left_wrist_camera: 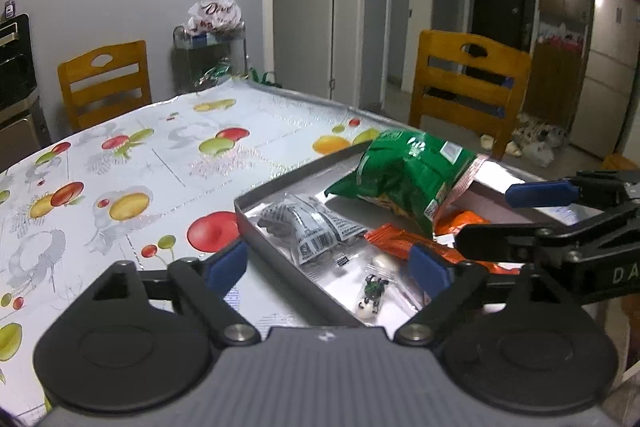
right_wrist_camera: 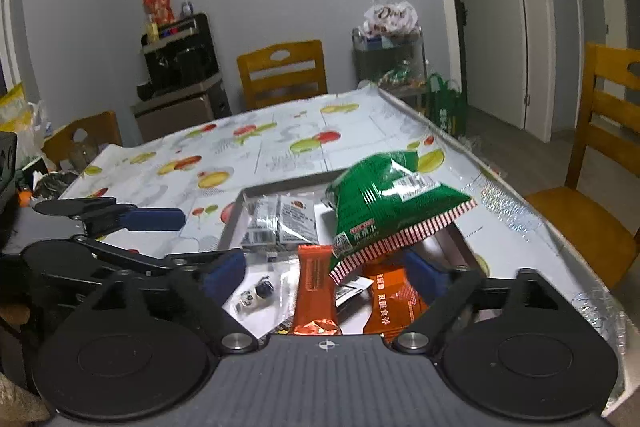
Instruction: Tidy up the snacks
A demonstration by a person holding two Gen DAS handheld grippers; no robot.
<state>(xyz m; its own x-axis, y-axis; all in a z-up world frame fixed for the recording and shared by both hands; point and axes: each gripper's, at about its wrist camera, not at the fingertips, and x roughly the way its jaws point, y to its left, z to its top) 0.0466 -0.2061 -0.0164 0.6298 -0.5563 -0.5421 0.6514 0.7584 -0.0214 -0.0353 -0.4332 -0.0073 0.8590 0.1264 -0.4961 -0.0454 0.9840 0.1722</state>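
Nearest, left gripper [left_wrist_camera: 332, 263] and right gripper [right_wrist_camera: 326, 273], both jaws spread wide, nothing gripped, one shallow grey tray [left_wrist_camera: 280, 245] on fruit-print tablecloth [left_wrist_camera: 132, 163], inside it two orange packets [right_wrist_camera: 316, 291], two clear barcode sachets [right_wrist_camera: 280, 223], one green snack bag [right_wrist_camera: 384, 207] leaning on tray's far side, beyond, three wooden chairs [right_wrist_camera: 282, 71].

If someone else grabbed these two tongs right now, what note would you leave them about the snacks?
Left tongs: open, holding nothing, over the near left edge of the tray.
Right tongs: open, holding nothing, over the tray's near end.
Snacks: all that show lie in the tray. The green bag leans across the far right side, orange packets lie under and before it, silver packets sit at the far left, and small panda-print sweets at the near left.
Done: snacks gathered in the tray.
Left: possibly straightening the green bag; nothing lies loose on the tablecloth.
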